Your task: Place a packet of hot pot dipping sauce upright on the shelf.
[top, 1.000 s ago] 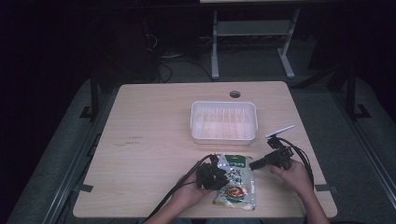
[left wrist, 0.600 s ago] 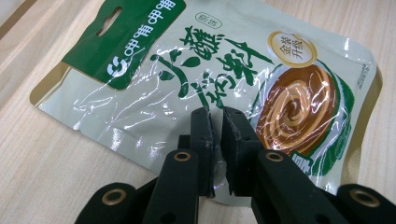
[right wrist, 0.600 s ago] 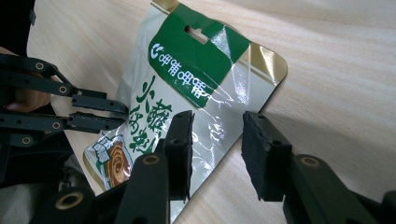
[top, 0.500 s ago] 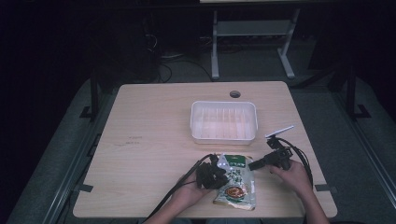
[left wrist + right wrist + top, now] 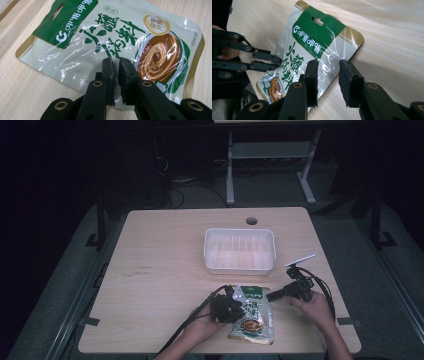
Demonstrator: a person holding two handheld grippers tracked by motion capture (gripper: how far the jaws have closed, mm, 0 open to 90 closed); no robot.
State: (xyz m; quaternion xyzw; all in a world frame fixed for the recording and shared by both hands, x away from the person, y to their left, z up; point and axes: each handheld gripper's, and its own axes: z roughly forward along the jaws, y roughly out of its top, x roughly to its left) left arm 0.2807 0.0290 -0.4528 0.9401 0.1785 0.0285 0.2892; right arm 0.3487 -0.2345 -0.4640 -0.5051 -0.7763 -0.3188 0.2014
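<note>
While lying flat, glossy green-and-white snack pouch, brown swirl picture, wooden table

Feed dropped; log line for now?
left tongs: nearly shut over pouch edge | right tongs: open beside pouch | tray: empty

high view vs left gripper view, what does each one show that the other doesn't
The high view alone takes in the whole table, the empty white tray beyond the pouch, the round hole near the far edge, both hands and the right tool beside the pouch. The left gripper view alone gives the close detail: the left tool with its jaws nearly together over the pouch's near edge, the printed green lettering and the brown swirl picture. Both share the green and white snack pouch lying flat on the wooden tabletop.
</note>
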